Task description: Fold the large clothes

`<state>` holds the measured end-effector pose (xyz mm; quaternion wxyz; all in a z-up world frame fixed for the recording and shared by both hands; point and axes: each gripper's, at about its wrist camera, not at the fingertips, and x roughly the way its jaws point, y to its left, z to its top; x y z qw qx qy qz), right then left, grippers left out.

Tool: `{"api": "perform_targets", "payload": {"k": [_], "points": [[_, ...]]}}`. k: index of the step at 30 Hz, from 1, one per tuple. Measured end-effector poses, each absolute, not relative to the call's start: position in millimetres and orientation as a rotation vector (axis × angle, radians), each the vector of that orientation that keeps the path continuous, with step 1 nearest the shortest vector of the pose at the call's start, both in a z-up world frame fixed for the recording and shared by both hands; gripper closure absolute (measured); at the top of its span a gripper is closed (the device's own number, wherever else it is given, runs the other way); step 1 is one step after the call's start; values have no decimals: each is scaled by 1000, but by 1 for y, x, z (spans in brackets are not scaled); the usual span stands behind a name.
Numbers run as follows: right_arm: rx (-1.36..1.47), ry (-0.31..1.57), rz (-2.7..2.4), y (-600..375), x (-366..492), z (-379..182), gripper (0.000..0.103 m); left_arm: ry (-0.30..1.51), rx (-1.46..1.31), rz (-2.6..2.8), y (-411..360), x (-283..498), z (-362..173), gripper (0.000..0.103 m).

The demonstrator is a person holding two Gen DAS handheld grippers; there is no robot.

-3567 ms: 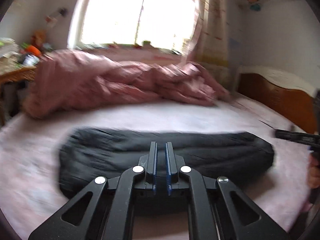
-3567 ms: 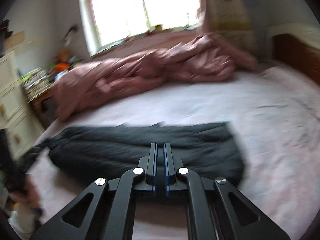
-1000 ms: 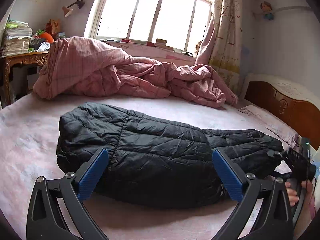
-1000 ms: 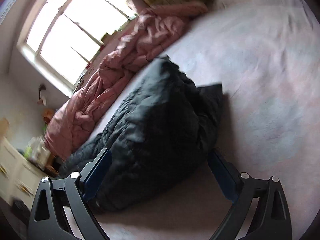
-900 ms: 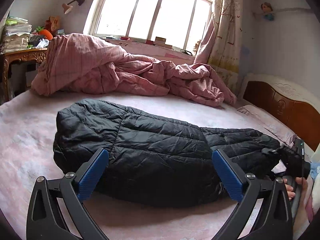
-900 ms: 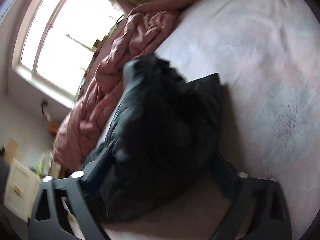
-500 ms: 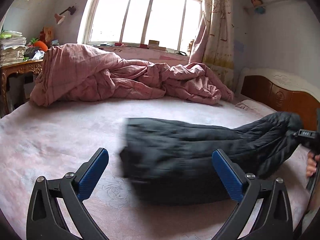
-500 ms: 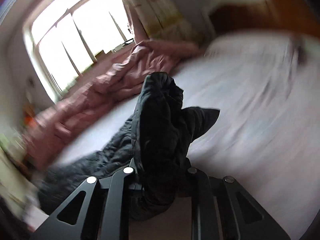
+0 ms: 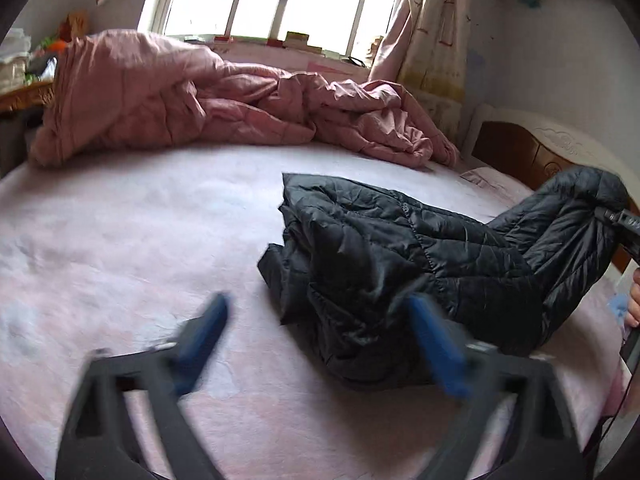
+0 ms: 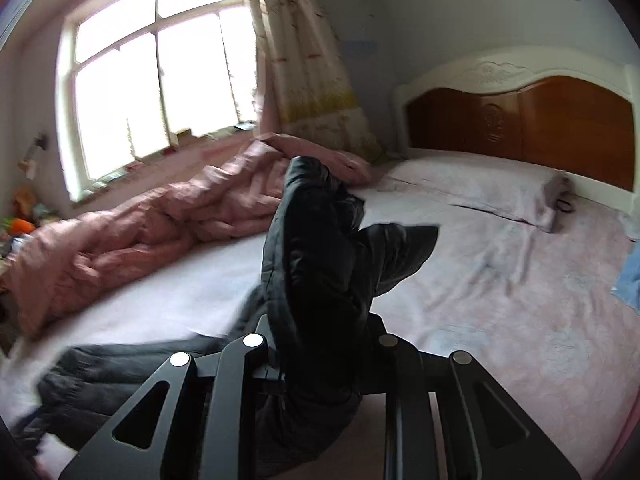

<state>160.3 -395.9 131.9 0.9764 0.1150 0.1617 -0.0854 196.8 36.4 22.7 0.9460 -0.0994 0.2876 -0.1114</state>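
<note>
A black quilted down jacket lies folded into a long bundle on the pink bed sheet. My right gripper is shut on one end of the jacket and holds it up off the bed; that raised end shows at the right of the left wrist view. My left gripper is open and empty, blurred by motion, just in front of the jacket's near end.
A crumpled pink quilt lies along the far side of the bed under the window. A wooden headboard and a pillow are at the right. A blue cloth lies at the right edge. A cluttered desk stands at the far left.
My right gripper has shut on the jacket's end and lifted it, dragging the bundle toward the headboard. My left gripper stays open and has shifted.
</note>
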Motion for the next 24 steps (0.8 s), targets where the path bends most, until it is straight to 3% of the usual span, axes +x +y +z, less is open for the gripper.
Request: {"api": "perform_targets", "payload": {"k": [1, 3, 7, 14, 21, 23, 24], "points": [[237, 317, -141, -388, 157, 138, 79, 600, -215, -248, 37, 200, 21, 50], [233, 291, -60, -363, 147, 151, 79, 617, -242, -281, 37, 203, 17, 65], [229, 270, 94, -299, 141, 166, 79, 649, -290, -297, 40, 210, 10, 78], [185, 355, 258, -196, 155, 127, 79, 676, -331, -313, 46, 212, 5, 80], [162, 444, 298, -161, 171, 78, 77, 681, -306, -291, 42, 211, 6, 78], [146, 449, 308, -162, 170, 74, 74, 676, -292, -288, 40, 209, 6, 78], [136, 449, 322, -163, 168, 74, 67, 677, -291, -288, 40, 209, 6, 78]]}}
